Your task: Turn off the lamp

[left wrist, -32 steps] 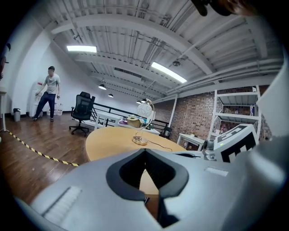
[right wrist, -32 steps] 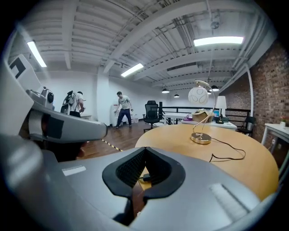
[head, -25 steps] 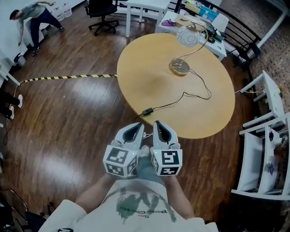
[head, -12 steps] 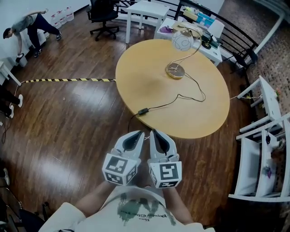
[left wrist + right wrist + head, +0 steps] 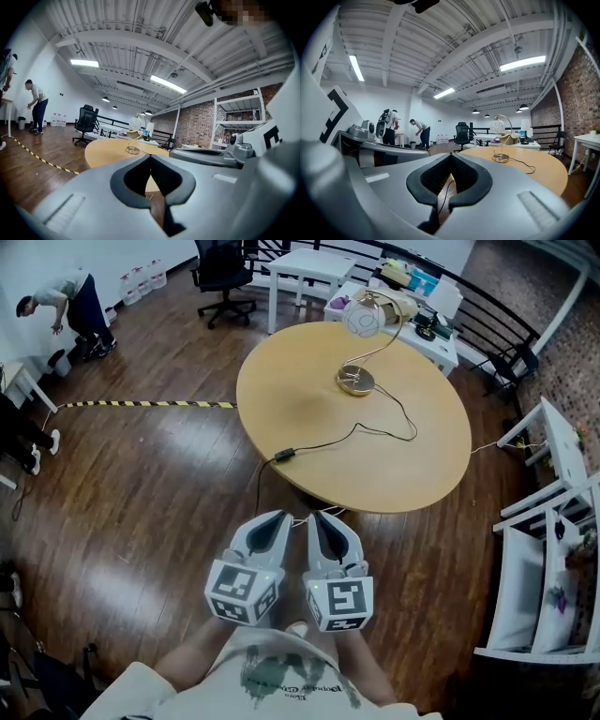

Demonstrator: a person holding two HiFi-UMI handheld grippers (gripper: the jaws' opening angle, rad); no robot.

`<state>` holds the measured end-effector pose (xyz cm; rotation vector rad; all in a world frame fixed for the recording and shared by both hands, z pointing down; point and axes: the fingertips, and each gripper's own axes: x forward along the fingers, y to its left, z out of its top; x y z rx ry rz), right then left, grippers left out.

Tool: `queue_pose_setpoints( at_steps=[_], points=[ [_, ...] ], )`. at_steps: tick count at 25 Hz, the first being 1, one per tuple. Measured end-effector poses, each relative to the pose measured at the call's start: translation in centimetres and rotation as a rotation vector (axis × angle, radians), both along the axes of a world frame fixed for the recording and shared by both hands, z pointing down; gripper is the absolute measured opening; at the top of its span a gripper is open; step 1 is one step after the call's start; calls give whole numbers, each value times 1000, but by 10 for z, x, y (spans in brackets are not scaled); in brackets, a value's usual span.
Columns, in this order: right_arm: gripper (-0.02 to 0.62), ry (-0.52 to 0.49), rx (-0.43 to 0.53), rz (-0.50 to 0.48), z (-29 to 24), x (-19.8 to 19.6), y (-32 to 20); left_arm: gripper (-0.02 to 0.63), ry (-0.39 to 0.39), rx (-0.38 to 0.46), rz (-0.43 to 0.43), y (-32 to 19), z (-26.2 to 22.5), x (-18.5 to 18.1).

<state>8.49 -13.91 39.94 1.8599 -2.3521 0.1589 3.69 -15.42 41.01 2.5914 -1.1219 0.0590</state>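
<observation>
The lamp stands at the far side of the round wooden table [image 5: 422,465], with a gold base [image 5: 355,381], a curved gold stem and a white globe shade [image 5: 359,319]. I cannot tell whether it is lit. Its black cord runs to an inline switch [image 5: 282,455] near the table's left front edge, then drops to the floor. My left gripper [image 5: 277,517] and right gripper [image 5: 317,517] are held side by side over the floor, just short of the table's near edge, both shut on nothing. The lamp shade [image 5: 136,123] shows beyond the left gripper [image 5: 150,157]. The lamp base [image 5: 501,158] shows beyond the right gripper [image 5: 451,155].
White shelving [image 5: 553,521] stands right of the table. White tables [image 5: 309,263], a black office chair [image 5: 222,268] and a railing lie beyond it. Yellow-black tape [image 5: 141,404] crosses the wooden floor at left, where a person [image 5: 70,301] bends over.
The table and lamp have slid up and left in the head view. Both grippers sit a little lower in it, a bit farther from the table edge, still shut side by side.
</observation>
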Motion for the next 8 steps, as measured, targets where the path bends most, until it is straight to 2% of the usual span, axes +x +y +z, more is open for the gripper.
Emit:
queue_pose_setpoints(
  at_steps=[8],
  points=[
    [0,-1,-1,-21,-6,13,37,0,-10,23,-13,34,-11,13]
  ],
)
